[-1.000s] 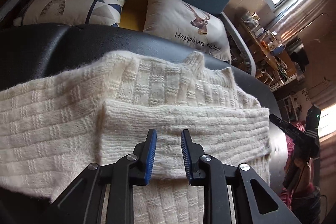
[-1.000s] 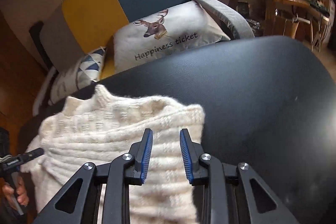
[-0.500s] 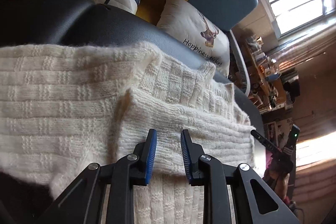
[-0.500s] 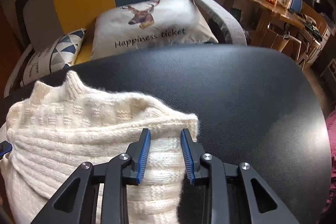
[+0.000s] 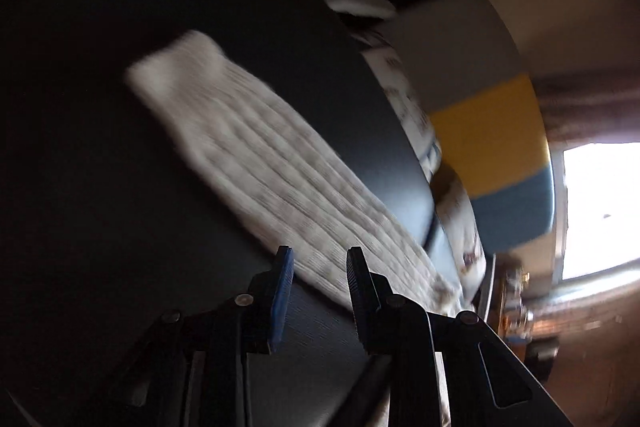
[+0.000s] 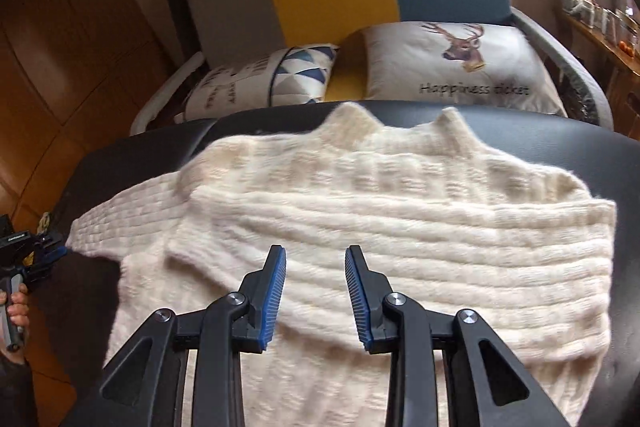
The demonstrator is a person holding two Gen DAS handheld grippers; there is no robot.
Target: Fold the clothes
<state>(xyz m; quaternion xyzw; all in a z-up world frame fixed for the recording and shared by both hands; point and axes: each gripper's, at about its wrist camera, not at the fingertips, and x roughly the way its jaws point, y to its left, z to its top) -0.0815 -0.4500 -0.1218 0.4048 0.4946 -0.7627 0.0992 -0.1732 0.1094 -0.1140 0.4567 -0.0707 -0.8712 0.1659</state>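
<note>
Lying flat: fuzzy cream ribbed-knit sweater (image 6: 400,227) | black leathery table (image 6: 520,131) | both tongs spread, empty

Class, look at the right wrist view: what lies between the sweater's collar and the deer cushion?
Only a bare strip of the black table separates the sweater collar from the deer cushion, seen in the right wrist view.

Left view dim, motion-blurred; window (image 5: 600,211) glare; fisheye bending.

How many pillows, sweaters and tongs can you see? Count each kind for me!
Pillows: 2, the deer pillow and the triangle pillow
Sweaters: 1, the cream sweater
Tongs: 2, the right tongs and the left tongs
Total: 5
</note>
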